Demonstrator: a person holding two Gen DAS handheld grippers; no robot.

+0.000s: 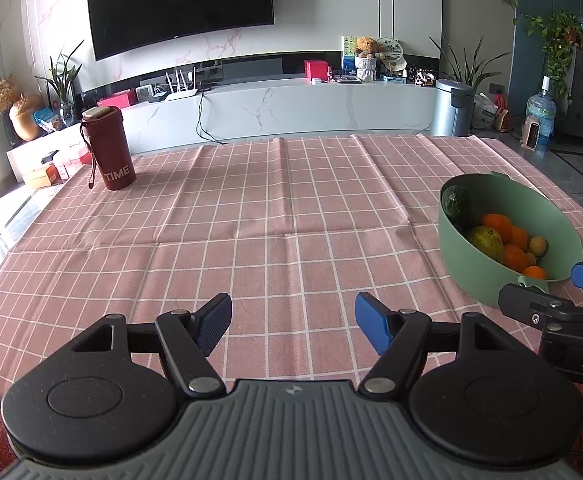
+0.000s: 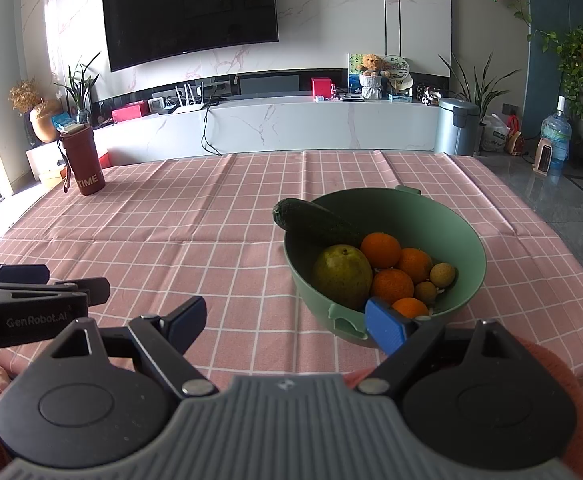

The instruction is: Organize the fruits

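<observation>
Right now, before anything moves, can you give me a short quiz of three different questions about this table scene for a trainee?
1. True or false: both the left gripper and the right gripper are open and hold nothing.
2. Multiple choice: what pokes over the rim of the green bowl? A) the dark green cucumber B) a banana C) a spoon
3. Fill in: the word printed on the dark red cup is ____.

Key: 1 true; 2 A; 3 TIME
</observation>
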